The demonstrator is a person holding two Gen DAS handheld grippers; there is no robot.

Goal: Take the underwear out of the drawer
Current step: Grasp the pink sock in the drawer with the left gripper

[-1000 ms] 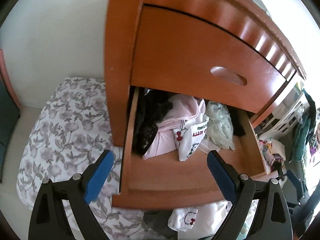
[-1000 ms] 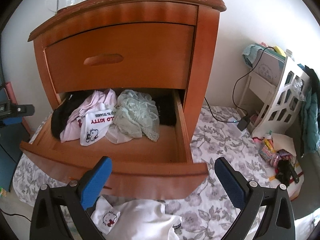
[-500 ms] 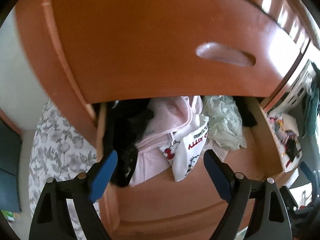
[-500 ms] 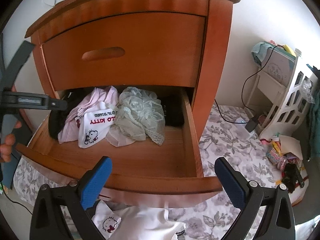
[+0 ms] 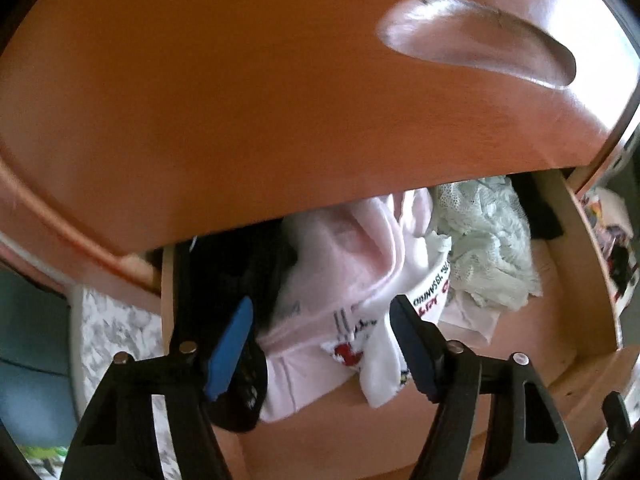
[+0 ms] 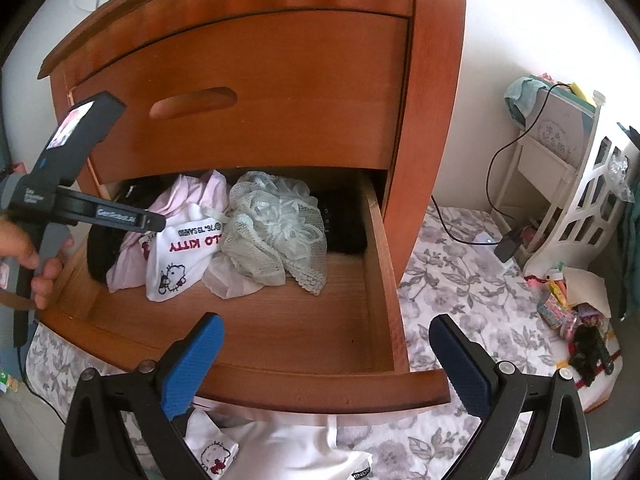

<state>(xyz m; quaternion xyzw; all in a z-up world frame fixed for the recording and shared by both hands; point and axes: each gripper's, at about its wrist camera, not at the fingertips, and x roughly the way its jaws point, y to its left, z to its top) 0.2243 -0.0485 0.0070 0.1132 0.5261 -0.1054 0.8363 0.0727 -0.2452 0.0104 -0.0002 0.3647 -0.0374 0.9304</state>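
The lower drawer point(image 6: 320, 384) of a wooden nightstand is pulled out. Inside lie black underwear point(image 6: 104, 248), a pink garment point(image 6: 188, 196), a white Hello Kitty piece point(image 6: 176, 260), pale lace underwear point(image 6: 276, 232) and a dark item point(image 6: 340, 224) at the back. My left gripper point(image 5: 322, 340) is open inside the drawer, its fingers straddling the pink garment point(image 5: 340, 272) and the white piece point(image 5: 380, 364); the black underwear point(image 5: 240, 272) lies behind its left finger. My right gripper point(image 6: 324, 332) hangs open over the drawer's front edge, holding nothing.
The shut upper drawer front point(image 5: 280, 100) hangs close above the left gripper. A hand point(image 6: 36, 264) holds the left tool's body point(image 6: 76, 152). White clothes point(image 6: 280, 448) lie on the floral mat point(image 6: 460, 280) below the drawer. A white rack point(image 6: 592, 208) and cable point(image 6: 508, 248) stand at the right.
My left gripper has pushed forward into the drawer up to the pink and white garments, and its jaws have narrowed somewhat. The right gripper has edged closer to the drawer.
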